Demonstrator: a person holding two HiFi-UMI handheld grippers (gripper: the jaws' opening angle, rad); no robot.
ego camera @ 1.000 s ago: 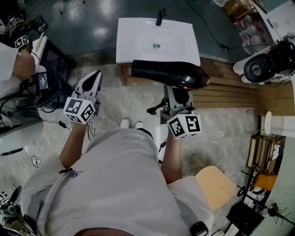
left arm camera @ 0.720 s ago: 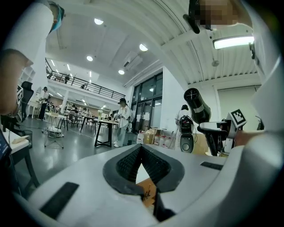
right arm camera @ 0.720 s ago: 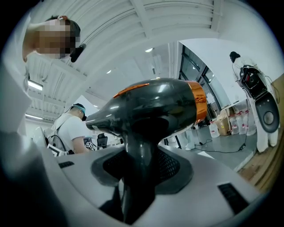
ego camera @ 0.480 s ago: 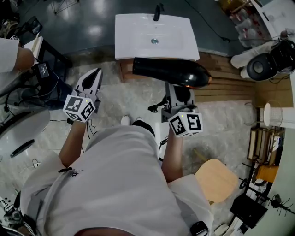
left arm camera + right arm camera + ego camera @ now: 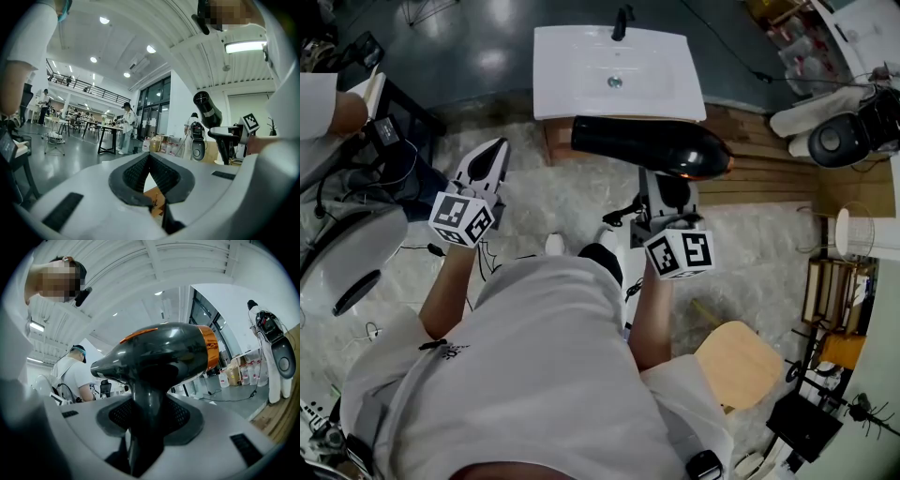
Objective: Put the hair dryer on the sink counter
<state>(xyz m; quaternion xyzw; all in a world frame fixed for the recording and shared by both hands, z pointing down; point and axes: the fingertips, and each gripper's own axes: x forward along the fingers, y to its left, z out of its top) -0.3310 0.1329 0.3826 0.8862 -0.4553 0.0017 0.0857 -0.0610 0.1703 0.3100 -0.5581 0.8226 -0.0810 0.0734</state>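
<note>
A black hair dryer with an orange ring near its rear end lies level in the air, in front of the white sink counter. My right gripper is shut on its handle from below. In the right gripper view the dryer stands up out of the right gripper, its handle squeezed between the ribbed pads. My left gripper hovers to the left of the dryer with nothing in it. In the left gripper view the left gripper has its tips together.
A black faucet stands at the sink's far edge. Wooden decking lies right of the sink, a wooden stool at my right, a dark table and a bystander's arm at the left. Shaggy rug underfoot.
Both grippers and the hair dryer have kept their places. The bystander at the left edge has drawn back, and the white rounded object there has shifted.
</note>
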